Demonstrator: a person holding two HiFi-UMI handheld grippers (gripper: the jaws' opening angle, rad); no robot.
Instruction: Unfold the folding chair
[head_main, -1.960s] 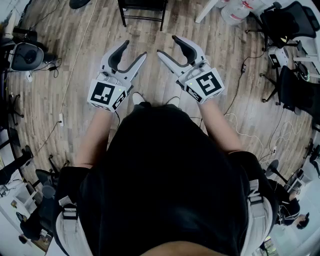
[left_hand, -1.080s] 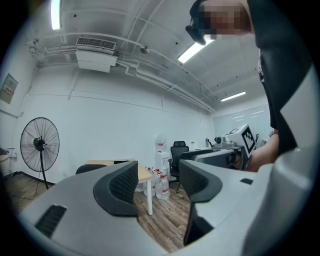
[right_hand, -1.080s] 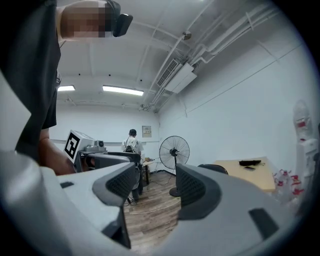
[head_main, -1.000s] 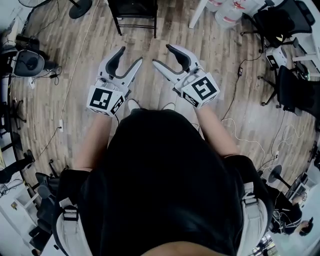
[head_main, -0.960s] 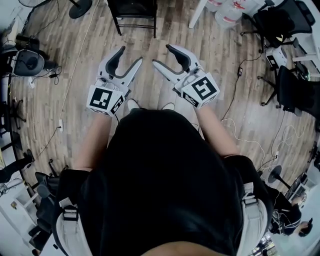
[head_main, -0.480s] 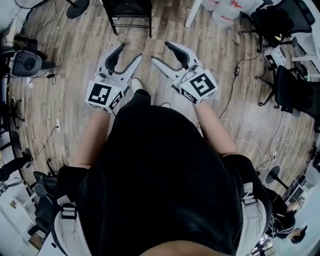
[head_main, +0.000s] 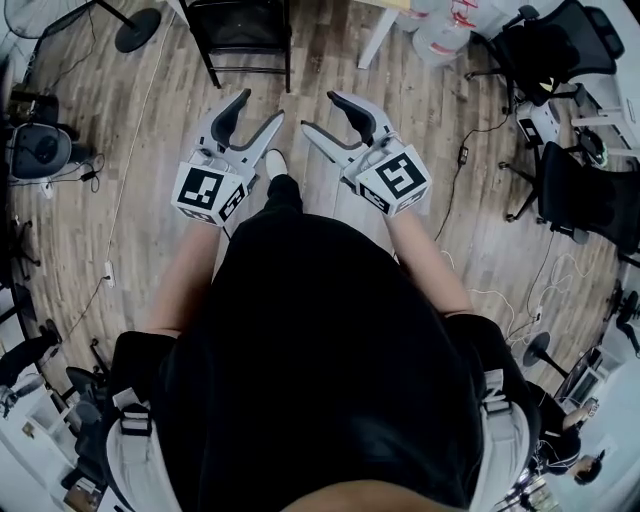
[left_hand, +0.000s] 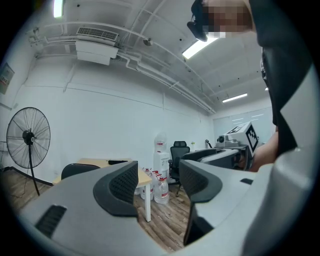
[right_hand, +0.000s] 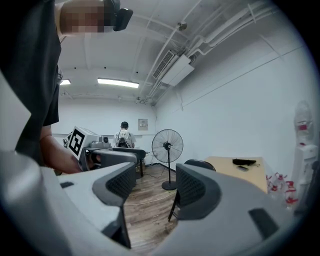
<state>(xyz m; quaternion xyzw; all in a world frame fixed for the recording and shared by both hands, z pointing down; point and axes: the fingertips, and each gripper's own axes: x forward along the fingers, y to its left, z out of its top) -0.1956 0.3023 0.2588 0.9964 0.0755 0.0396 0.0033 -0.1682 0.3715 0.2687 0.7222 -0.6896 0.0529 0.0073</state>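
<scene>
The folding chair (head_main: 245, 25) stood at the top edge of the head view, straight ahead of the person, dark, with its thin legs on the wooden floor (head_main: 160, 120). I could not tell from these views whether its seat was down. A strip of bare floor lay between the chair and the two tongs, and nothing stood in this strip.

On the chair's right a white leg of the desk (head_main: 375, 35) came down, and water bottles (head_main: 440, 30) stood just beside it. On the chair's left was the round base of a standing fan (head_main: 137, 28). Further right, near the edge of the room, stood black office chairs (head_main: 545, 45), well apart from the tongs. So the way forward was free, but narrow to both sides of the chair.

The left tongs (head_main: 260, 107) and the right tongs (head_main: 320, 112) were held level, side by side, both pointing toward the chair, with the person's shoe (head_main: 275, 162) on the floor below them. In the left gripper view the jaws stood partly apart with only floor, desk leg and bottles seen through the gap. In the right gripper view the jaws were also apart, and the chair and the fan showed far behind them. Neither tongs held or touched anything.
</scene>
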